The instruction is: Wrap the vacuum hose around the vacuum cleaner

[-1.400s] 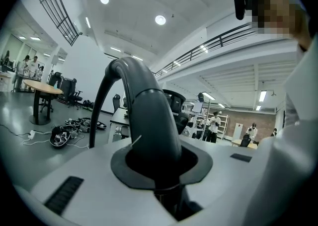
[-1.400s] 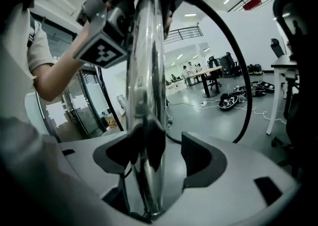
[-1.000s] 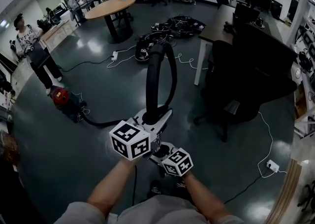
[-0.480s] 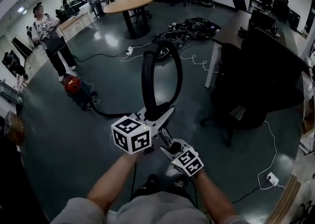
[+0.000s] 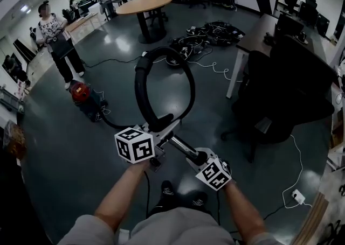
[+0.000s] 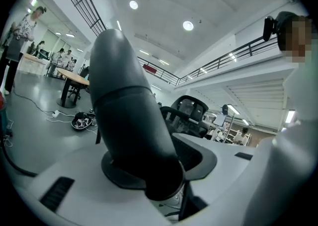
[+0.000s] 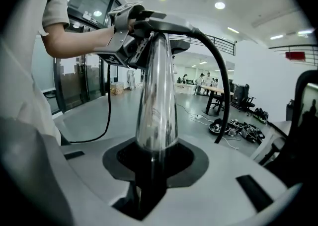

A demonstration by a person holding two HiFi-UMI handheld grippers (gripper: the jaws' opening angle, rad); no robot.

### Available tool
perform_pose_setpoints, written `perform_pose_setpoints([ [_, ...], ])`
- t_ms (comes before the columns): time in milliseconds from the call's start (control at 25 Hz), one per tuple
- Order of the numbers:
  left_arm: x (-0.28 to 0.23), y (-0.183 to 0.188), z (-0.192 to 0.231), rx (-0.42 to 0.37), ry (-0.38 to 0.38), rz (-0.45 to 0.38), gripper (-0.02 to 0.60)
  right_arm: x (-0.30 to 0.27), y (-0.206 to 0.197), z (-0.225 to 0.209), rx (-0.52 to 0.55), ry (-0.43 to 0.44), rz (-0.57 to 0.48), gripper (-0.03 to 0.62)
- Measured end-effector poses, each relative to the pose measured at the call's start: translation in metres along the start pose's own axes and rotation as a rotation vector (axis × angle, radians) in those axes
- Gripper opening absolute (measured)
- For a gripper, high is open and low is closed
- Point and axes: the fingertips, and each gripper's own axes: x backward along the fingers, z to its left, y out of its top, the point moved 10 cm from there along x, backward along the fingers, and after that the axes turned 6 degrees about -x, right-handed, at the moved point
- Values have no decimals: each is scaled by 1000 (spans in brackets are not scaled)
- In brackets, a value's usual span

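Because the fingers [image 6: 74, 185] of your left gripper [image 6: 164, 183] had just been opening around the dark curved plastic hose handle [image 6: 129, 120], with a gap showing beside it, the load probably rested on your right gripper [image 7: 151, 170] alone. Its fingers [image 7: 228, 190] had just been closing and were clamped on the shiny chrome metal wand [image 7: 156, 96], a slick surface that could have twisted or slid through them. Had it slipped, the black flexible vacuum hose [image 5: 139, 85], arched in a tall loop ahead of both sets of fingers, could have dropped to the glossy grey floor [image 5: 59, 158]. The red canister vacuum cleaner [image 5: 82, 94] sat well beyond the left fingers, off to their outer side, so the trailing hose could also have pulled taut and tugged it. You held both bare forearms [image 5: 121, 198] forward and close together. The left gripper was ahead and roughly level, and the right gripper was just behind it, tipped downward.
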Motion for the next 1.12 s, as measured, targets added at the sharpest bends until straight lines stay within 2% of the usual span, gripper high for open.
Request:
perform_pose_setpoints([
  [120,14,-2,20,24,-2,-16,179,-4,13,0,70,-41,43,110],
  [280,27,-8,45,-9,11,-42,236,-19,28,-6,157,-62,110,110],
  [440,44,-14,71,-18,35,-6,292,-39,42,-9,217,-52,177,110],
  [640,74,-25,109,84,97,60,320,-74,63,-11,333,-45,254,110],
  [840,119,-26,149,125,144,38,330,-120,94,-1,411,-8,283,110],
  [960,148,-30,173,103,177,53,330,-149,106,3,427,-1,300,110],
  [1120,190,-39,191,17,218,117,330,-176,127,7,420,14,324,111],
])
